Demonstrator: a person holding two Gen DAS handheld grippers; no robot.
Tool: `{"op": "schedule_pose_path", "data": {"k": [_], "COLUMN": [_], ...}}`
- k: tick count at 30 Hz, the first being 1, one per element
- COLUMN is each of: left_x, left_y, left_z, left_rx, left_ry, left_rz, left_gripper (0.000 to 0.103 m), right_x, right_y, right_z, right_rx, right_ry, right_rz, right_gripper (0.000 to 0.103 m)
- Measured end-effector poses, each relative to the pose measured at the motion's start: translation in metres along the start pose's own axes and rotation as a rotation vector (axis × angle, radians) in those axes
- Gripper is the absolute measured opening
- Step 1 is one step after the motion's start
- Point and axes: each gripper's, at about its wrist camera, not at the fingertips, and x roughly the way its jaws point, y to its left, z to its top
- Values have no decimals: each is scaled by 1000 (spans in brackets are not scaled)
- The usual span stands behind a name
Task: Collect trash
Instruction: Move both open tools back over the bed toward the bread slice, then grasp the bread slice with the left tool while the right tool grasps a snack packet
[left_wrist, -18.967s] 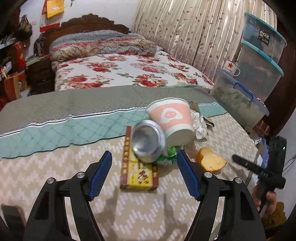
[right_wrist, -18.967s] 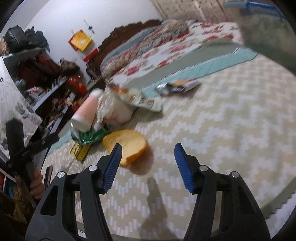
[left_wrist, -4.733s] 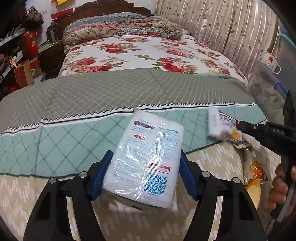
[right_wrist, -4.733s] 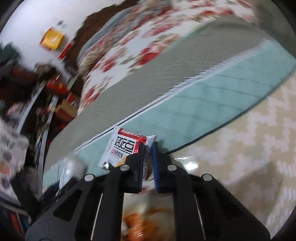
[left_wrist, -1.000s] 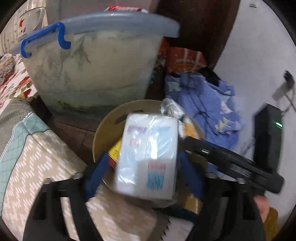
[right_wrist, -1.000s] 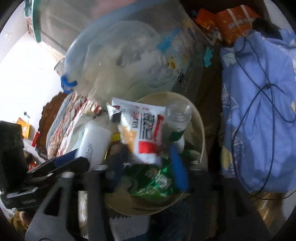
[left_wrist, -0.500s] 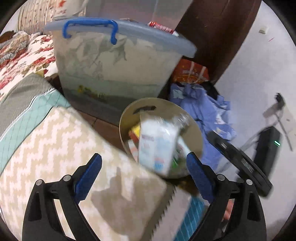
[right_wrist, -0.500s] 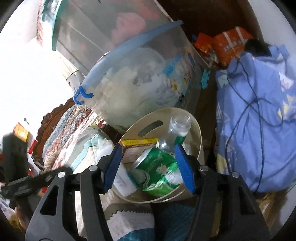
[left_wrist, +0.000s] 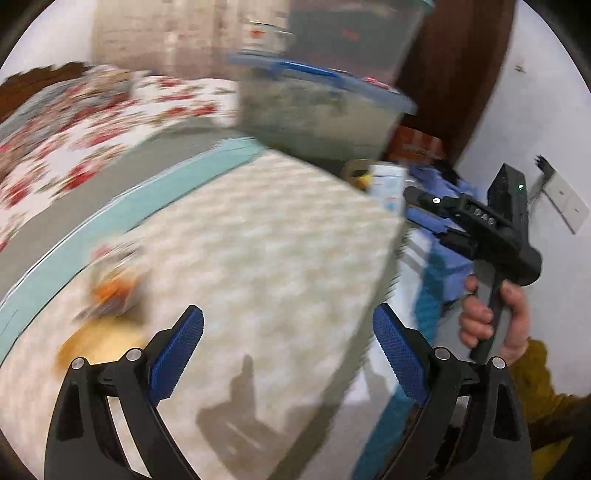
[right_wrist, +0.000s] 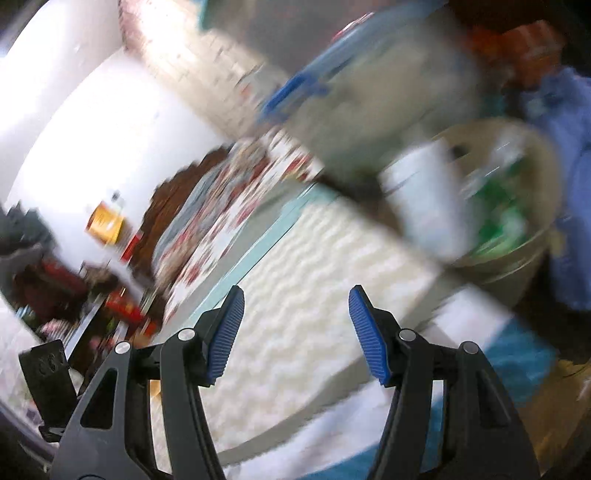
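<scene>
1. Both tools are empty. The left tool (left_wrist: 288, 347) has its blue pads spread very wide with only the zigzag bedspread (left_wrist: 258, 240) showing between them; its jaws have just been opening, and nothing is between them.
2. The right tool (right_wrist: 295, 328) stands about half open, and its gap too shows only bedspread.
3. Done so far, judging by the bin: the round beige trash bin (right_wrist: 532, 236) beside the corner of the bed already holds a white plastic pack (right_wrist: 424, 199) standing in it, with green wrapping (right_wrist: 506, 218) behind. The left view shows the same white pack poking up past the bed corner.
4. Still left: on the bedspread, at the left of the left wrist view, lie a blurred orange-and-red snack wrapper (left_wrist: 110, 291) and, just nearer the camera, a yellowish piece, perhaps a peel (left_wrist: 99, 343). The blur hides what exactly they are.
5. My read: most of the trash is in, and at least these two pieces remain to be fetched.
</scene>
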Motion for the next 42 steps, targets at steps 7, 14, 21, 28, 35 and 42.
{"op": "schedule_pose_path", "data": {"k": [7, 14, 21, 28, 35, 42], "left_x": [-43, -50, -16, -8, -37, -65], "left_y": [101, 161, 164, 162, 171, 180], "left_z": [-41, -51, -45, -56, -80, -100], "left_rx": [-239, -364, -343, -328, -339, -362], "left_ry": [-33, -55, -19, 4, -30, -55], "left_rz": [144, 130, 86, 70, 175, 239], "left_gripper": [88, 69, 62, 8, 7, 6], "right_x": [69, 121, 177, 224, 228, 152], "right_y": [86, 159, 170, 187, 195, 196], "right_z": [-52, -97, -98, -104, -117, -147], "right_rx": [-91, -239, -122, -64, -31, -199], "right_ry": [251, 405, 483, 533, 504, 468], "right_rz": [151, 171, 132, 130, 172, 145], "right_gripper": [47, 36, 46, 50, 19, 19]}}
